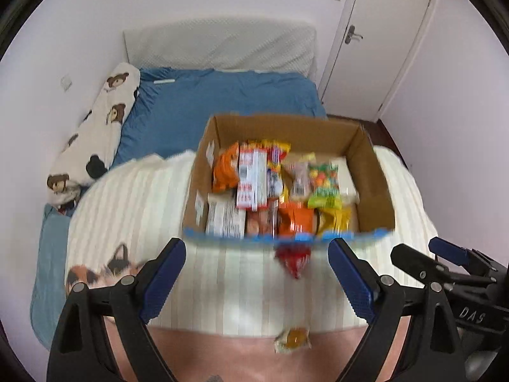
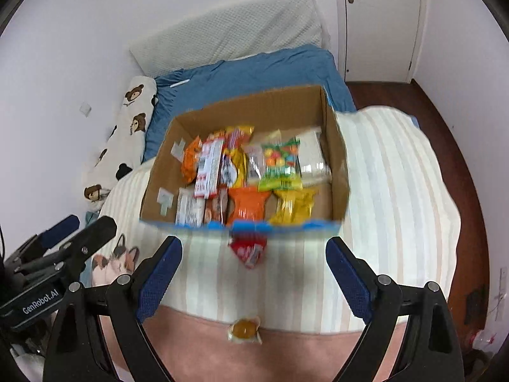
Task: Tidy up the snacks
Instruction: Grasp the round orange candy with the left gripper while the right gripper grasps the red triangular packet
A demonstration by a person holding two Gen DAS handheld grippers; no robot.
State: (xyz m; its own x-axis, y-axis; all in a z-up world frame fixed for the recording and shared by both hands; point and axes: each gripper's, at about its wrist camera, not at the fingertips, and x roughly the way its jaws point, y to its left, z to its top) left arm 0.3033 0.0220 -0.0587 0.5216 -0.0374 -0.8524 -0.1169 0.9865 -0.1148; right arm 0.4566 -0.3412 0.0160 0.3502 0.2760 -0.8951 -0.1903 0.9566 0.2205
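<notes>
An open cardboard box [image 1: 375, 197] [image 2: 334, 133] sits on a striped cream blanket and holds several snack packs: orange, red-white, green and yellow. A red snack pack [image 1: 292, 259] [image 2: 249, 251] lies on the blanket just in front of the box. A small wrapped orange candy [image 1: 292, 339] [image 2: 244, 329] lies nearer, on the pink cover. My left gripper [image 1: 257, 273] is open and empty, short of the box. My right gripper [image 2: 254, 270] is open and empty too, beside the left one [image 2: 76, 238]. The right gripper also shows in the left wrist view [image 1: 445, 261].
The bed has a blue sheet [image 1: 222, 95], a bear-print bolster [image 1: 95, 146] along the left wall and a white headboard cushion [image 1: 219, 44]. A cat-print patch [image 2: 117, 261] is on the blanket. A white door [image 1: 381, 38] and dark wood floor [image 2: 445, 121] lie right.
</notes>
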